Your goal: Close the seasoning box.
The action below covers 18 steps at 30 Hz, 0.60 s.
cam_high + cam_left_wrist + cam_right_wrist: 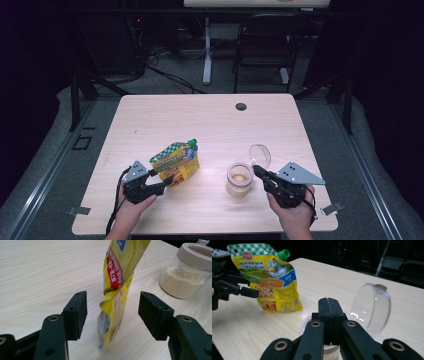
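Left claw (112,312) apart, astride crinkled glossy pouch (117,290); right claw (329,315) together above round clear jar (239,179).

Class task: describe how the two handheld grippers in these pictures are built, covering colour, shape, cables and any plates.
Both the left gripper and the right gripper are black, with two blocky jaws on linkage arms joined by brass-coloured rivets. Each carries a grey three-cornered plate on top, and a black cable trails from the left one. No sleeves show.

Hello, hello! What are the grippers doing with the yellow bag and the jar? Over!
Left gripper open, jaws astride yellow pouch, not pressing. Right gripper shut, empty, above open jar. Clear lid flipped up. Nothing in the way.
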Tool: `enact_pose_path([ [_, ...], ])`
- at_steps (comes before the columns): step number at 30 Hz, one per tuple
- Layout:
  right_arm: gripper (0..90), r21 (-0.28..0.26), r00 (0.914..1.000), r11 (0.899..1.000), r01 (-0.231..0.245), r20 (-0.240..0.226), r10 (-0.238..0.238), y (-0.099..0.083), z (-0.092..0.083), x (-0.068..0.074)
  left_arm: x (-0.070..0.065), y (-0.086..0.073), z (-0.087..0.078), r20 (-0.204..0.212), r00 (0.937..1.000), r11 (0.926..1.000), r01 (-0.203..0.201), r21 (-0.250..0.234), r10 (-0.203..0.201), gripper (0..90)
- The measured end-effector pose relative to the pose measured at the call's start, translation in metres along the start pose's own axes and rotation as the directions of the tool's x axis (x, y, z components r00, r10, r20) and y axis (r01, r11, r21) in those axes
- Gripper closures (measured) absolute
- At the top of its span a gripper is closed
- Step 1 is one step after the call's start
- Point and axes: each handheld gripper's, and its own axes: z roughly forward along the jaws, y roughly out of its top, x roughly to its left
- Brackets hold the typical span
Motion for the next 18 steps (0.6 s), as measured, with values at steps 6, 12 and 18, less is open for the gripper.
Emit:
enact_pose_path([
  [6, 90.0, -0.023, 0.9989, 1.000, -0.017, 0.044, 0.018, 0.002, -0.009, -0.010, 0.000, 0.000, 0.000, 0.001, 1.0000, 1.0000, -0.002, 0.001, 0.002, 40.7],
  [12, 90.0, -0.041, 0.9942, 0.997, -0.067, 0.081, 0.070, -0.001, -0.016, -0.025, 0.000, 0.000, 0.000, -0.003, 1.0000, 1.0000, -0.001, 0.001, 0.001, 40.7],
  [18, 90.0, -0.030, 0.9880, 0.995, -0.099, 0.116, 0.102, -0.008, -0.016, -0.038, 0.000, 0.000, 0.000, -0.001, 1.0000, 0.9999, -0.003, 0.012, 0.003, 40.8],
])
